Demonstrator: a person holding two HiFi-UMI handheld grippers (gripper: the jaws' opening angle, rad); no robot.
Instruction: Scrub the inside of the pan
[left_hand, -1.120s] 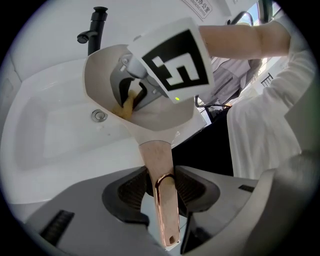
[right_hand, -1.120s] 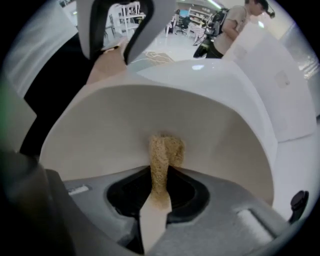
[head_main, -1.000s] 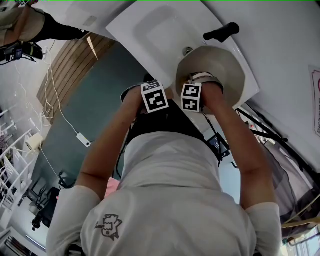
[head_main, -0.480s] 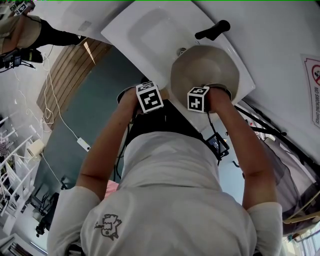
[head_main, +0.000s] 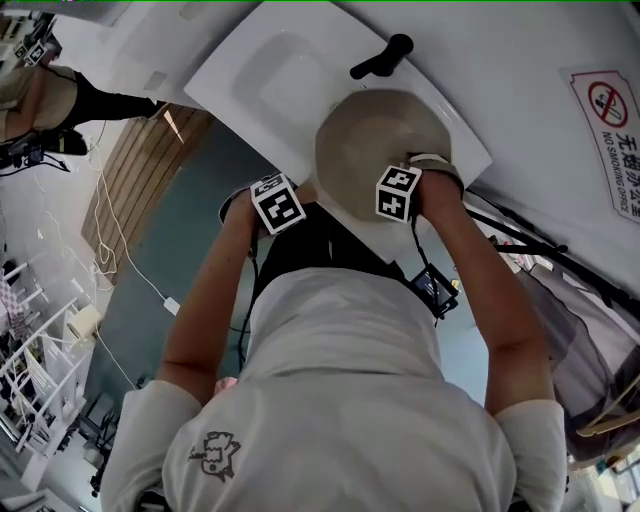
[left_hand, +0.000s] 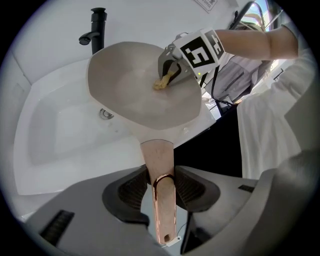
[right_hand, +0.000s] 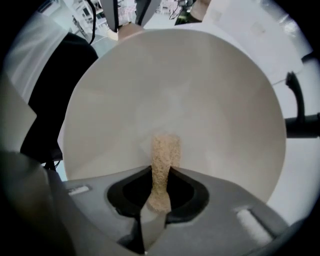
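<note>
A beige pan (head_main: 372, 140) (left_hand: 135, 87) (right_hand: 190, 95) is held tilted over a white sink (head_main: 270, 75) (left_hand: 60, 135). My left gripper (left_hand: 161, 187) (head_main: 278, 203) is shut on the pan's copper-coloured handle (left_hand: 161, 185). My right gripper (right_hand: 160, 192) (head_main: 398, 192) is shut on a tan scrub sponge (right_hand: 163, 165) (left_hand: 165, 80). The sponge's tip presses against the pan's inner surface, on the right side of the pan in the head view.
A black faucet (head_main: 382, 57) (left_hand: 95, 30) (right_hand: 300, 115) stands at the far edge of the sink, close to the pan's rim. The sink drain (left_hand: 105, 114) lies under the pan. A no-smoking sign (head_main: 608, 100) hangs on the wall at right.
The pan and both grippers have shifted left and toward the faucet in the head view. The right gripper has moved from the pan's near middle to its right side.
</note>
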